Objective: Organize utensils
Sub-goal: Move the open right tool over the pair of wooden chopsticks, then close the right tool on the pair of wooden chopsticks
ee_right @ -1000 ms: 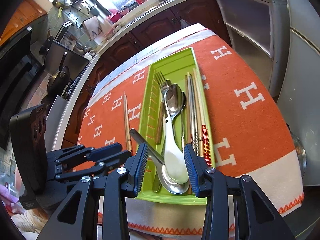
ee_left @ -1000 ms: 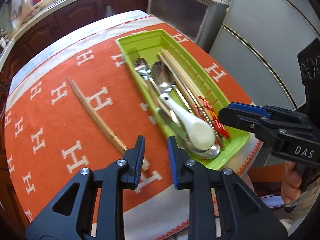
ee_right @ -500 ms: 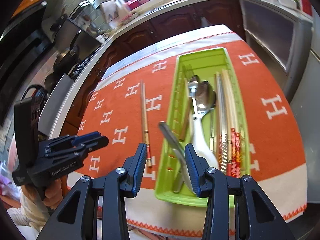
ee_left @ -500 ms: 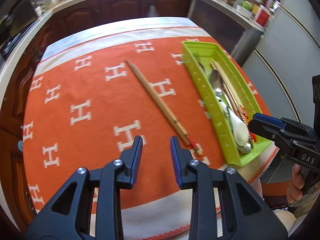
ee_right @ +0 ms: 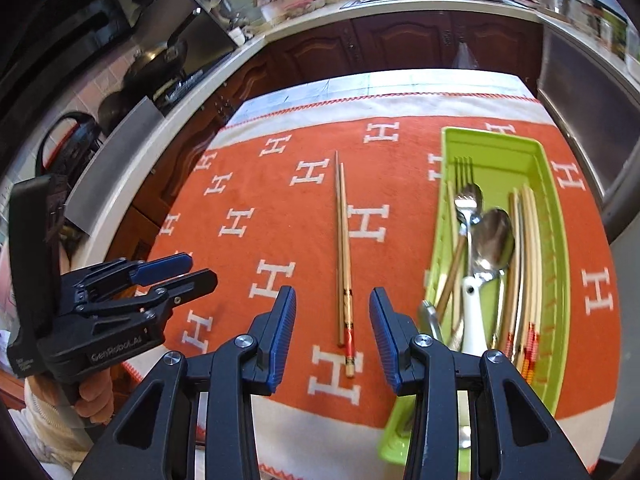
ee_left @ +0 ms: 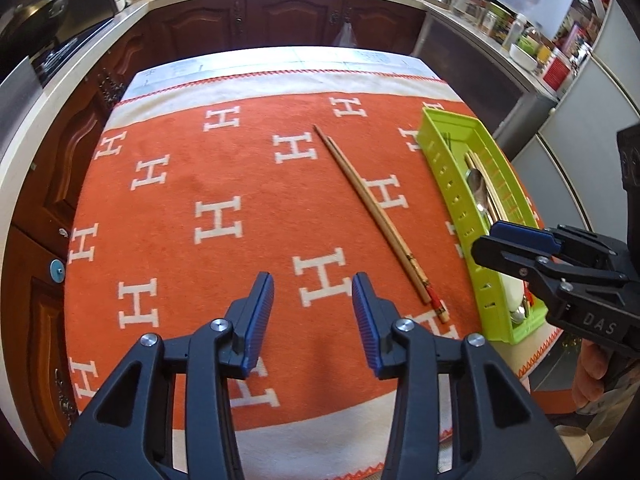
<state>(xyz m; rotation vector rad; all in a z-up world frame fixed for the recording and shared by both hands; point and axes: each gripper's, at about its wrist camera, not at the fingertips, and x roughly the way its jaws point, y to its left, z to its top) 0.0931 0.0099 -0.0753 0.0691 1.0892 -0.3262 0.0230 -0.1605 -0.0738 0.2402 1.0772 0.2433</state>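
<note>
A pair of wooden chopsticks (ee_right: 343, 256) with red-marked ends lies on the orange cloth, left of a green utensil tray (ee_right: 556, 248). The tray holds a fork (ee_right: 464, 188), metal spoons (ee_right: 493, 240), a white ceramic spoon (ee_right: 472, 320) and more chopsticks (ee_right: 528, 264). My right gripper (ee_right: 333, 334) is open and empty, hovering just above the near ends of the loose chopsticks. My left gripper (ee_left: 313, 322) is open and empty over the cloth, left of the chopsticks (ee_left: 376, 216). The tray also shows in the left wrist view (ee_left: 452, 196).
The orange cloth with white H marks (ee_left: 216, 220) covers a table with edges close on all sides. Dark kitchen cabinets (ee_left: 288, 20) and a counter stand behind it. A steel appliance (ee_right: 592, 112) stands to the right of the table.
Both grippers swung left, away from the tray, and opened wider. The right gripper now sits over the loose chopsticks' near ends; the left is further left over the cloth.
</note>
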